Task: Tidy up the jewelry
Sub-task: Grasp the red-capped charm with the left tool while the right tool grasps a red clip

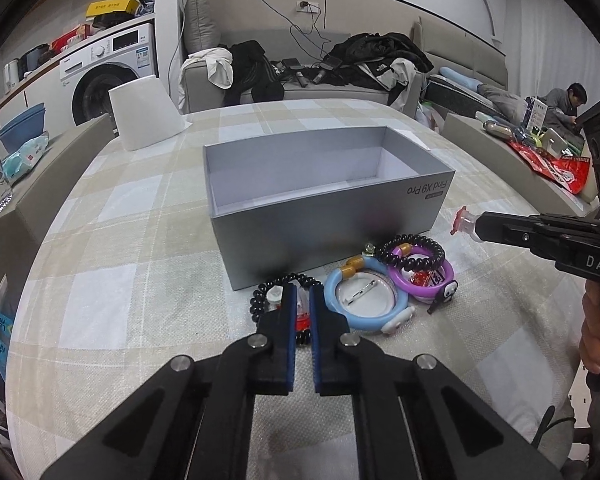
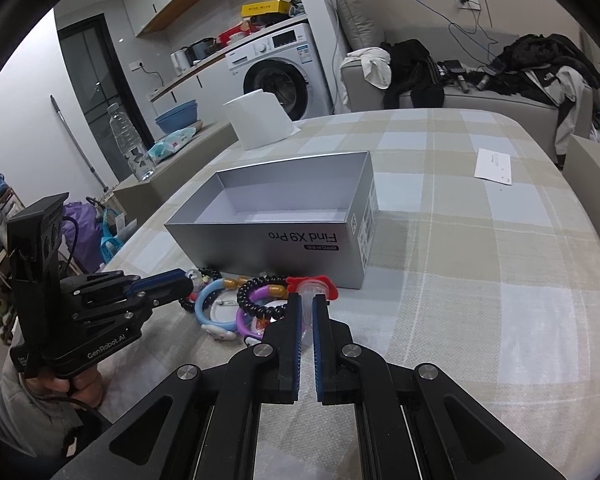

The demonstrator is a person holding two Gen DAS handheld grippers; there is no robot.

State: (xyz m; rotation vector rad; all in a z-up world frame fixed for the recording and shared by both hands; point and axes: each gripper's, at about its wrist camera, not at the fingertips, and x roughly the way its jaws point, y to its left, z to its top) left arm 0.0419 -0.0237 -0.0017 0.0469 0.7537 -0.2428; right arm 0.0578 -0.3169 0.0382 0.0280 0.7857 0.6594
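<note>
Right wrist view: the right gripper [image 2: 307, 302] has its fingers closed on a clear ring holder with a red flower-shaped top [image 2: 311, 285], held off the cloth near the box's front right corner.
Left wrist view: the left gripper [image 1: 303, 298] sits low over the jewelry pile, fingers narrowly parted around a small clear-and-red piece [image 1: 302, 316] — whether they actually pinch it I cannot tell.
Jewelry pile: on the cloth just in front of the box — a black bead bracelet [image 1: 260, 300], a light blue bangle [image 1: 366, 300] around a round pin badge [image 1: 364, 293], a purple bangle [image 1: 424, 280] and a black coil bracelet [image 1: 414, 254] lying across it.
Box: grey open box [image 1: 324, 224] printed "Find X9 Pro", interior bare.
Table: checked cloth [image 2: 480, 280], with a white paper roll [image 1: 144, 116] beyond the box and a white slip of paper [image 2: 494, 166] well apart to the right.
</note>
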